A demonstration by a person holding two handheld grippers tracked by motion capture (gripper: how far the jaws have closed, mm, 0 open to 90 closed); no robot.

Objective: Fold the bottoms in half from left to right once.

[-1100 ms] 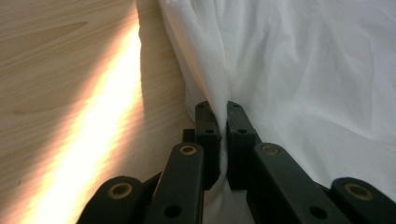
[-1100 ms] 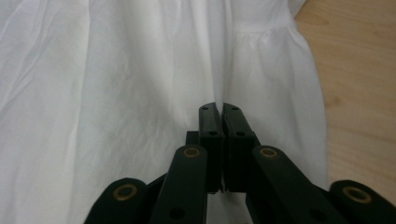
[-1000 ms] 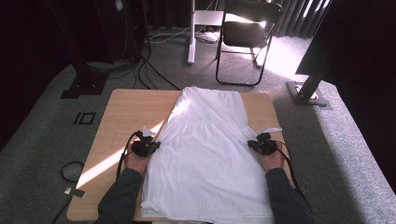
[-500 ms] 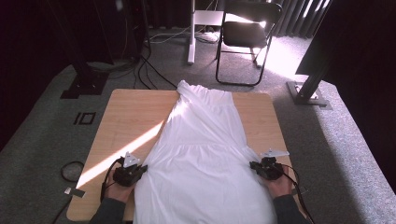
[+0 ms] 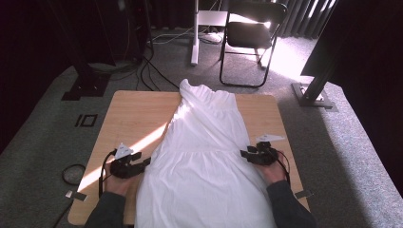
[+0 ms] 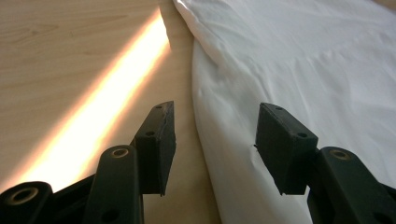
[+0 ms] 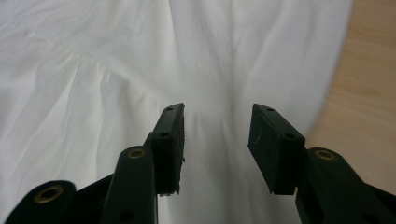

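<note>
A white dress (image 5: 204, 152) lies lengthwise down the wooden table (image 5: 133, 114), its narrow top at the far end and its skirt over the near edge. My left gripper (image 5: 144, 163) sits at the skirt's left edge and points toward it. Its jaws have just been opening and now stand open. The dress's edge (image 6: 243, 140) lies on the table below my left gripper (image 6: 215, 112), ungripped. My right gripper (image 5: 244, 154) is at the skirt's right edge. Its jaws have just been opening too. My right gripper (image 7: 217, 109) hangs open over the cloth (image 7: 93, 93), nothing pinched.
A strip of sunlight (image 5: 142, 142) crosses the bare left half of the table. Beyond the far edge stand a black folding chair (image 5: 252, 33), a white post (image 5: 195, 42) and floor cables (image 5: 152, 71). A dark stand base (image 5: 313, 97) sits at the far right.
Both grippers drew the dress toward the near edge and stretched it long. Then they let go of the cloth, opened, and moved a little back up the table.
</note>
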